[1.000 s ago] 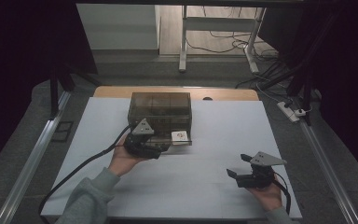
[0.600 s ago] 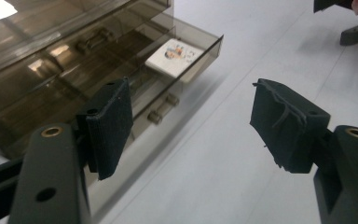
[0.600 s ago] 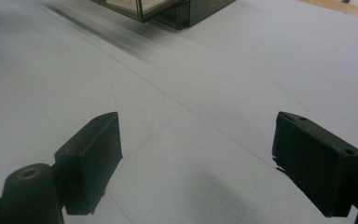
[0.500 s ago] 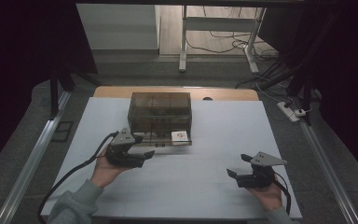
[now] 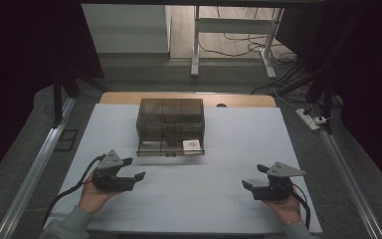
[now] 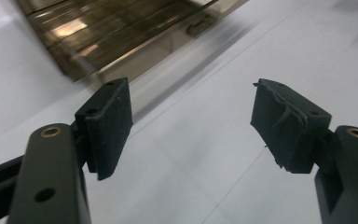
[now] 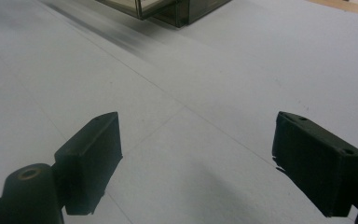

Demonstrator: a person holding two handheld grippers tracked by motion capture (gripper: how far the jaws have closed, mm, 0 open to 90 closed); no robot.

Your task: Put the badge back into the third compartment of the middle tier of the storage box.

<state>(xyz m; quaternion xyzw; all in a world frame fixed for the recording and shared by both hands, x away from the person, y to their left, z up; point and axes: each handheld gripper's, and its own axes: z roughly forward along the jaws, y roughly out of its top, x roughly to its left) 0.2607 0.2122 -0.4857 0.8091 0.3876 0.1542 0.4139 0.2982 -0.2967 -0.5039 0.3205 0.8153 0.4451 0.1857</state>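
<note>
Fingers [image 6: 107, 126] of the left gripper [image 5: 132, 169]: two black padded blocks, standing apart with bare tabletop [image 5: 194, 194] between them, nothing held. Fingers [image 7: 91, 158] of the right gripper [image 5: 253, 178]: likewise parted, wider by the look of its own view, nothing held. Item in hand: smoky see-through plastic drawer box [image 5: 170, 119], standing at the middle of the tabletop toward its far edge, well apart from both grippers. Bottom drawer [image 5: 170, 148] pulled out toward the person, with a small white card or packet [image 5: 192, 145] lying at its right end; what it is cannot be told. Handling, by judgement: box light, rigid, thin-walled, with smooth and probably slippery sides; likely to slide on the tabletop if pushed hard at one point, and apt to crack under a tight squeeze. Best hold for the drawer: its front lip or the small handle at the middle [image 6: 200, 25], pushed or pulled straight along its run; the other gripper could steady the box from the top or side. Pose, left: hand [image 5: 94, 191] low at the near left of the tabletop, gripper lying about level, pointing right and slightly toward the box. Pose, right: hand [image 5: 284, 206] low at the near right, gripper level, pointing left across the tabletop. Cables trail back from both toward the person.
</note>
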